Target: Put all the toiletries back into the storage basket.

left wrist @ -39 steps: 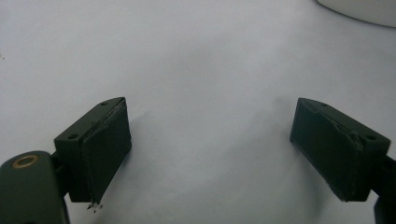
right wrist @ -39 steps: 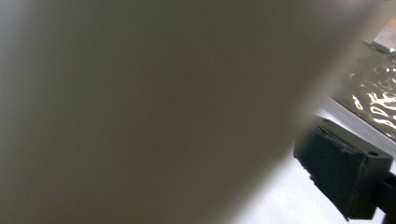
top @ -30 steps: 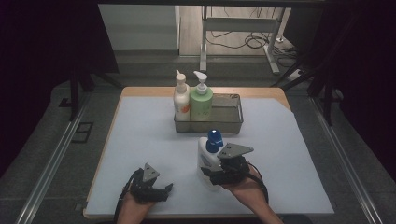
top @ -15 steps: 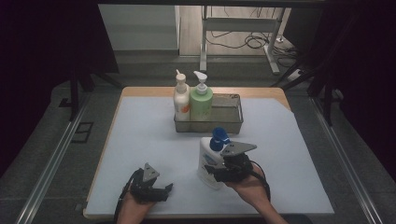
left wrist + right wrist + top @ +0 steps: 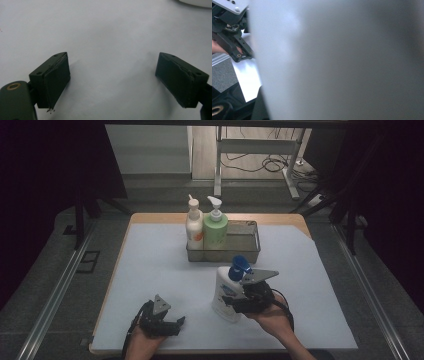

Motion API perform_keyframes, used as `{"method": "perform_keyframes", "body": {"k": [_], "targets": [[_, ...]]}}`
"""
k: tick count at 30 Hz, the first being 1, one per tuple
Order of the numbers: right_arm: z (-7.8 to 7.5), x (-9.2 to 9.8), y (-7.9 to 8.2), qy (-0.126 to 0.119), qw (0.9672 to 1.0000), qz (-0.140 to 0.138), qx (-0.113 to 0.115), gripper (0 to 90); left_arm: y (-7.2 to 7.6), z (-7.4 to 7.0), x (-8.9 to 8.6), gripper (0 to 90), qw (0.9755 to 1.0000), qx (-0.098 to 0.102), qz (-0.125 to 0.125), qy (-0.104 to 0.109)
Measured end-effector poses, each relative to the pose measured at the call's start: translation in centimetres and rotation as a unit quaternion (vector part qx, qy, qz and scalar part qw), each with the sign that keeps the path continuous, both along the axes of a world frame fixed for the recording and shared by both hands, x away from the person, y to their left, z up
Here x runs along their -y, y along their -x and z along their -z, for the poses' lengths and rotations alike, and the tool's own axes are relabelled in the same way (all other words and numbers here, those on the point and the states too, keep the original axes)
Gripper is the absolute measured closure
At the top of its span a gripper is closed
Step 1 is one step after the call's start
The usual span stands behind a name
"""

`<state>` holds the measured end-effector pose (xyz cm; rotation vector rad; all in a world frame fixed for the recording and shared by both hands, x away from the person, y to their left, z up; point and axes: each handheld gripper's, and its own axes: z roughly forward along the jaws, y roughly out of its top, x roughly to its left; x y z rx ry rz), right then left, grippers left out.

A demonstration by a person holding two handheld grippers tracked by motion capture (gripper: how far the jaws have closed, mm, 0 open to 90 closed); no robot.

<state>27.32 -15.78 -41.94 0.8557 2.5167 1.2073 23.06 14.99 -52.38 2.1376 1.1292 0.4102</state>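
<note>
High view, lower centre of the frame: a white plastic bottle [image 5: 226, 294] with a blue cap [image 5: 239, 265] sits in the right gripper [image 5: 239, 301], its smooth, flattened body standing on the pale blue mat [image 5: 150, 270] and leaning slightly, the cap tipped toward the upper right. Its long axis runs nearly upright, base at the lower left, cap at the top. The black jaws, which have just been closing, sit against the bottle's side, and the bottle's blurred white wall looms close in the right gripper view [image 5: 337, 60]. At the lower left of the high view, the left gripper [image 5: 172, 325] rests low over the mat, well apart from the bottle; the left gripper view shows its two blocky, matte black pads [image 5: 56, 80] spread wide with only bare mat between them. Toward the upper centre, a rectangular wire-mesh metal basket [image 5: 245, 252] holds two upright pump bottles at its left end: a white one with an orange label [image 5: 194, 227] and a rounded pale green one [image 5: 215, 227], touching side by side. The mat covers a wooden table [image 5: 280, 218].
</note>
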Motion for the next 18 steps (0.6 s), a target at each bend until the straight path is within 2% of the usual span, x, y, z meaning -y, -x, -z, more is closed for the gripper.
{"method": "perform_keyframes", "body": {"k": [18], "targets": [[-2.7,1.4,-1.8,0.008,0.9999,0.013,0.008,40.1,0.0,0.0,0.0,12.1,1.0000,0.001,0.000,0.001]]}}
